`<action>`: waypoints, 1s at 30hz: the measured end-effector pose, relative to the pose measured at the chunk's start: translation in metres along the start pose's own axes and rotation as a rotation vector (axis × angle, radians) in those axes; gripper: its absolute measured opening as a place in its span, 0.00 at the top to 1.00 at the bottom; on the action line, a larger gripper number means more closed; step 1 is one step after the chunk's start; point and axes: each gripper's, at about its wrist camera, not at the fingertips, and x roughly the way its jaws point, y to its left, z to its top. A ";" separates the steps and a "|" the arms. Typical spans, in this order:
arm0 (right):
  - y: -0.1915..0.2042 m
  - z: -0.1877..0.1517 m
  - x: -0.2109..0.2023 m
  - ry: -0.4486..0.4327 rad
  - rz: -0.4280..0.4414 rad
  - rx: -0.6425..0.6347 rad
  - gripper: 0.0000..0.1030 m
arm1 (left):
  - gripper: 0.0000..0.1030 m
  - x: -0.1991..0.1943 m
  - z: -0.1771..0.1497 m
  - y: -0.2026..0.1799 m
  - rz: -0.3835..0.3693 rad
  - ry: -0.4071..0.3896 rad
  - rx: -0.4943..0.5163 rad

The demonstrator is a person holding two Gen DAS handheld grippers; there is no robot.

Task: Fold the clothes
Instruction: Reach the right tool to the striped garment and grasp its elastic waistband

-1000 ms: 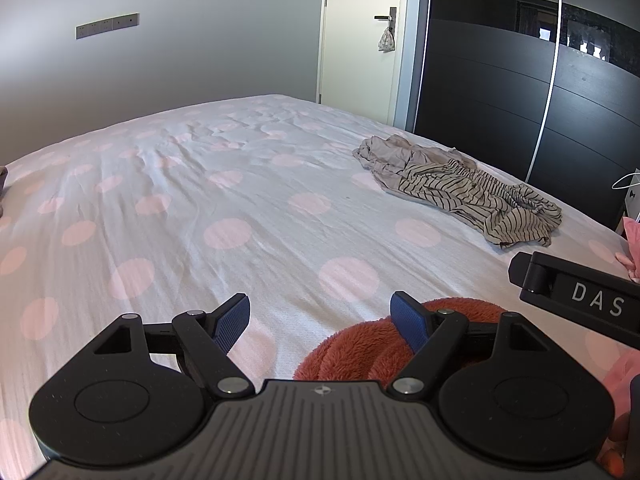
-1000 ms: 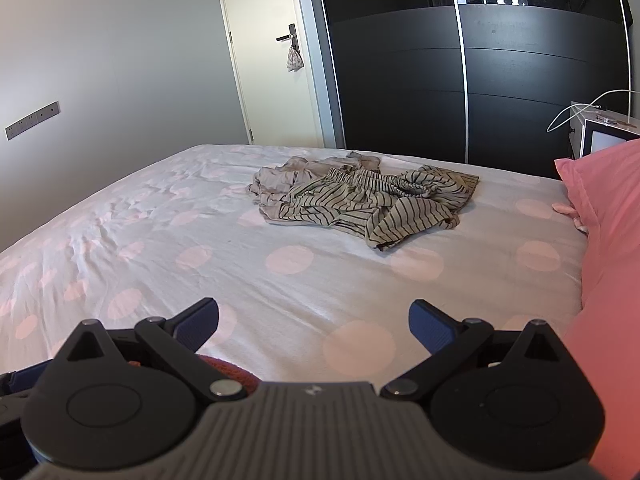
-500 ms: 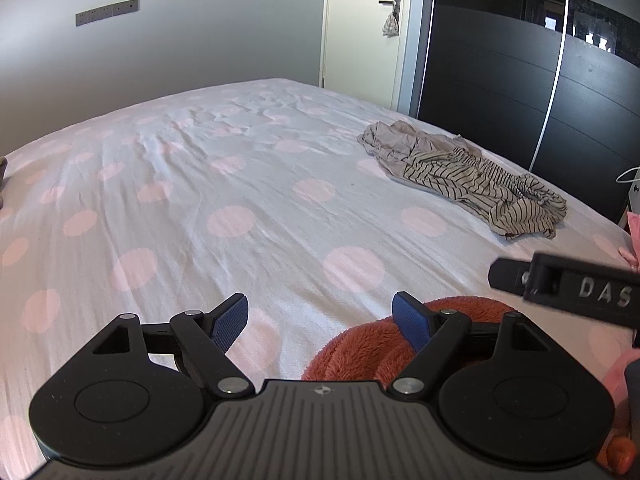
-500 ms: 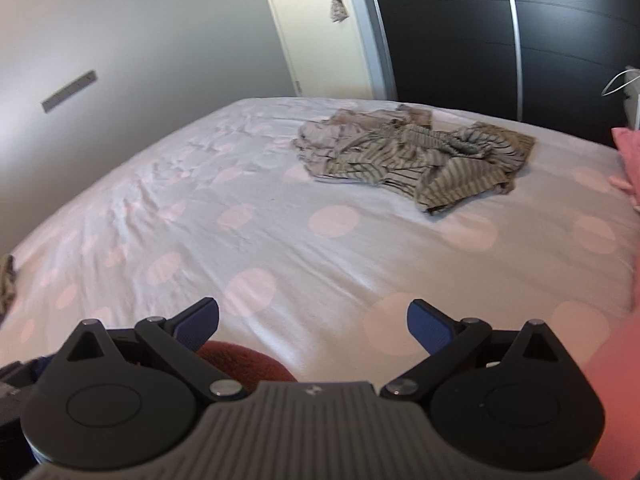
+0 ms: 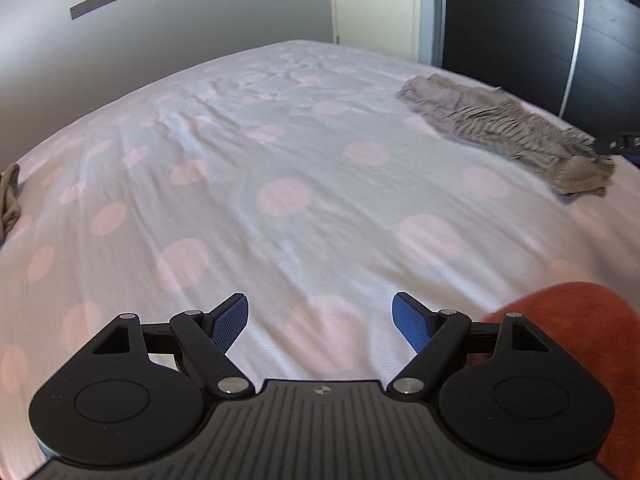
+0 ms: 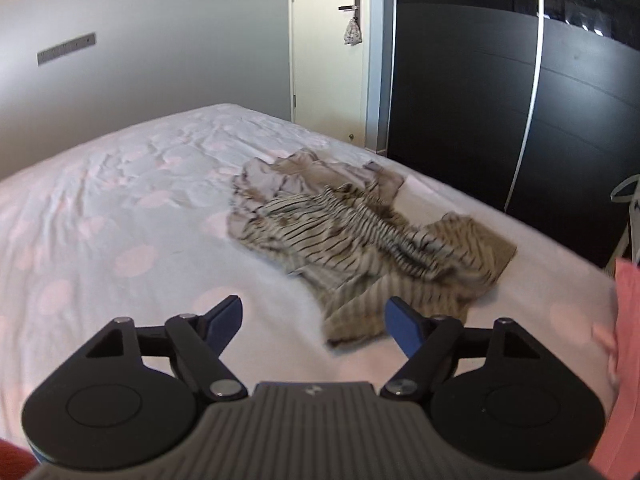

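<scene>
Two black claws tipped with ribbed blue pads hang over a bed (image 5: 280, 152) dressed in a creased white sheet printed with pale pink dots. The left claw (image 5: 320, 322) stands wide apart over bare sheet, gripping nothing, a rust-orange fleecy item (image 5: 592, 320) at its right. The right claw (image 6: 314, 324) is closing, its pads apart and empty, the near edge of the crumpled beige striped garment (image 6: 360, 236) just ahead of them. A pink pillow (image 6: 628, 320) borders the right edge. Beyond the bed stand a grey wall, a white door (image 6: 328, 60) with a small pouch on its handle, and a glossy black wardrobe (image 6: 480, 100).
</scene>
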 end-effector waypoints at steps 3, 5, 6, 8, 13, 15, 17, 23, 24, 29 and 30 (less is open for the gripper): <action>-0.016 0.014 0.040 0.026 -0.053 -0.109 0.34 | 0.23 0.013 0.003 0.017 0.040 0.029 -0.024; -0.027 0.021 0.065 0.037 -0.076 -0.156 0.34 | 0.23 0.020 0.004 0.026 0.065 0.046 -0.043; -0.031 0.023 0.077 0.047 -0.087 -0.177 0.35 | 0.23 0.024 0.004 0.030 0.072 0.055 -0.051; -0.037 0.025 0.098 0.077 -0.107 -0.212 0.37 | 0.23 0.031 0.004 0.036 0.087 0.074 -0.062; -0.046 0.025 0.143 0.151 -0.164 -0.282 0.47 | 0.23 0.044 -0.002 0.048 0.118 0.120 -0.080; -0.049 0.025 0.153 0.168 -0.173 -0.284 0.53 | 0.24 0.048 -0.003 0.053 0.127 0.136 -0.082; -0.052 0.025 0.164 0.184 -0.182 -0.287 0.60 | 0.24 0.051 -0.003 0.056 0.136 0.148 -0.077; -0.037 0.032 0.153 0.206 -0.123 -0.247 0.88 | 0.25 0.043 -0.003 0.067 0.148 0.153 -0.066; -0.030 0.035 0.147 0.209 -0.091 -0.239 0.89 | 0.26 0.041 -0.003 0.069 0.149 0.151 -0.066; 0.025 0.051 0.099 0.195 0.113 -0.235 0.90 | 0.28 0.019 -0.001 0.085 0.157 0.124 -0.077; 0.038 0.054 0.090 0.195 0.154 -0.233 0.90 | 0.28 0.013 0.000 0.089 0.157 0.117 -0.082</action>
